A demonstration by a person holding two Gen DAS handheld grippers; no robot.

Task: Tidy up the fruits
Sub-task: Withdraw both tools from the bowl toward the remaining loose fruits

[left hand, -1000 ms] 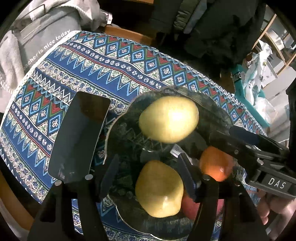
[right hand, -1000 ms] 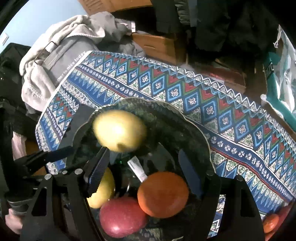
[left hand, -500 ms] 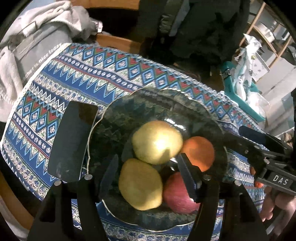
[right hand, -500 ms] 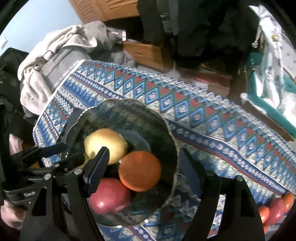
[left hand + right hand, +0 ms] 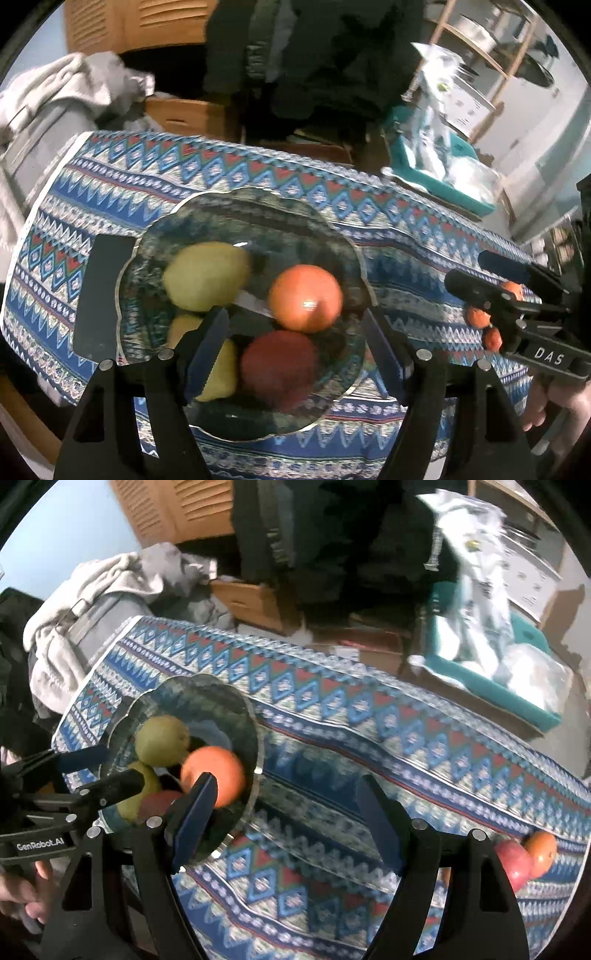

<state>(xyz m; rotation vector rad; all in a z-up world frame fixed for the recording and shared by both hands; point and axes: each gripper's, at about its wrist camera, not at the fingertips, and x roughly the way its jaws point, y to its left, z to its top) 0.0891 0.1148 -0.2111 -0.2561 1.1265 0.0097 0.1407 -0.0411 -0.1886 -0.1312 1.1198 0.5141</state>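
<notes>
A dark glass plate on the patterned tablecloth holds two yellow pears, an orange and a red apple. My left gripper is open and empty, above the plate's near side. My right gripper is open and empty, over bare cloth right of the plate. The right view shows the orange and a pear on the plate, and a loose red apple and orange at the table's right end.
A black phone lies left of the plate. Grey clothes pile beyond the table's left end. A teal bin with plastic bags stands behind the table. Small loose fruits show by the right gripper in the left view.
Both grippers have pulled back and up from the plate. The right gripper has swung to the right, away from the plate. The upper pear has settled among the other fruit.
</notes>
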